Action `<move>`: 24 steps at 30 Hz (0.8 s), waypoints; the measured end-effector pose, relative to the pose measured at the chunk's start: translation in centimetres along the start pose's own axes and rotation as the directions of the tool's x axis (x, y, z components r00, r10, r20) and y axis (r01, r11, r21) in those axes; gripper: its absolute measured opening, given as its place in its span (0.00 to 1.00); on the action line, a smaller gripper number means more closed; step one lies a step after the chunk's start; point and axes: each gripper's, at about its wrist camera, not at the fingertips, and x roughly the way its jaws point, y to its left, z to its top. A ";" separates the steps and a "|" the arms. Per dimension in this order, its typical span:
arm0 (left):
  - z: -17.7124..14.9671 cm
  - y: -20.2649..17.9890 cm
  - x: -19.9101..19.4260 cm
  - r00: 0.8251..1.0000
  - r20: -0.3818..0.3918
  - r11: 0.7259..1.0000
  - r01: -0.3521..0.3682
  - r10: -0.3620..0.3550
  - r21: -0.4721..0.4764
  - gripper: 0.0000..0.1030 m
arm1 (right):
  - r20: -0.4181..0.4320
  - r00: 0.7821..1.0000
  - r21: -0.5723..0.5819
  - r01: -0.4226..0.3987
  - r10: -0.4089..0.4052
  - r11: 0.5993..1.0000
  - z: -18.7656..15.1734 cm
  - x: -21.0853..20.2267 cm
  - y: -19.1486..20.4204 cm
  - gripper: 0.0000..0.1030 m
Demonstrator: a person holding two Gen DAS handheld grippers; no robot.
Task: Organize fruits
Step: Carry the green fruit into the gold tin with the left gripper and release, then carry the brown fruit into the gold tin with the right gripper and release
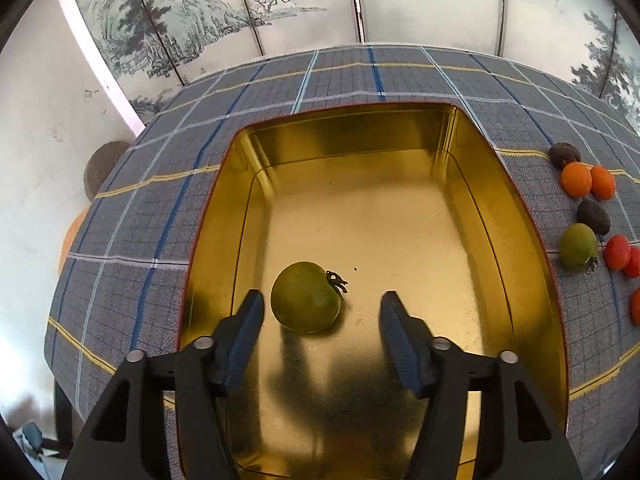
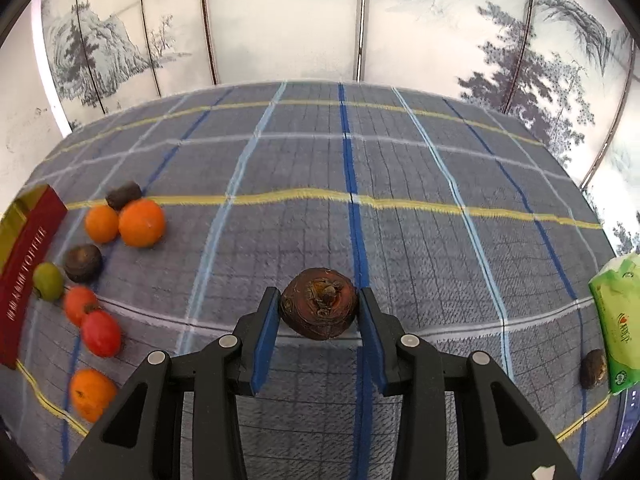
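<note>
In the left wrist view my left gripper (image 1: 322, 300) is open above the gold tin (image 1: 508, 184). A green tomato (image 1: 306, 297) lies on the tin's floor between the fingertips, untouched. In the right wrist view my right gripper (image 2: 318, 306) is shut on a dark brown round fruit (image 2: 319, 303), held just above the plaid cloth. Loose fruits lie at the left: oranges (image 2: 141, 222), red tomatoes (image 2: 101, 332), a green tomato (image 2: 48, 281) and dark brown fruits (image 2: 83, 263).
The tin's red outer wall (image 2: 24, 276) stands at the far left of the right wrist view. A green tissue pack (image 2: 618, 320) and another dark fruit (image 2: 593, 368) lie at the right edge. The same loose fruits lie right of the tin (image 1: 578, 246).
</note>
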 end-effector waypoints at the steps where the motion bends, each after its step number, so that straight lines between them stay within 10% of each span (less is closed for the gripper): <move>1: 0.0 0.0 -0.2 1.000 0.006 1.000 0.002 -0.002 -0.002 0.63 | 0.006 1.000 -0.008 -0.011 0.012 1.000 0.3 -0.4 0.4 0.35; 11: 0.1 1.2 -3.2 0.995 0.074 0.995 0.073 -0.069 -0.060 0.71 | 0.050 0.981 -0.174 -0.174 0.186 0.969 1.9 -4.1 9.1 0.35; 24: -2.7 8.9 -7.5 0.991 0.131 0.964 0.015 0.021 -0.266 0.82 | -0.067 0.878 -0.421 -0.455 0.474 0.785 2.4 -5.2 26.8 0.35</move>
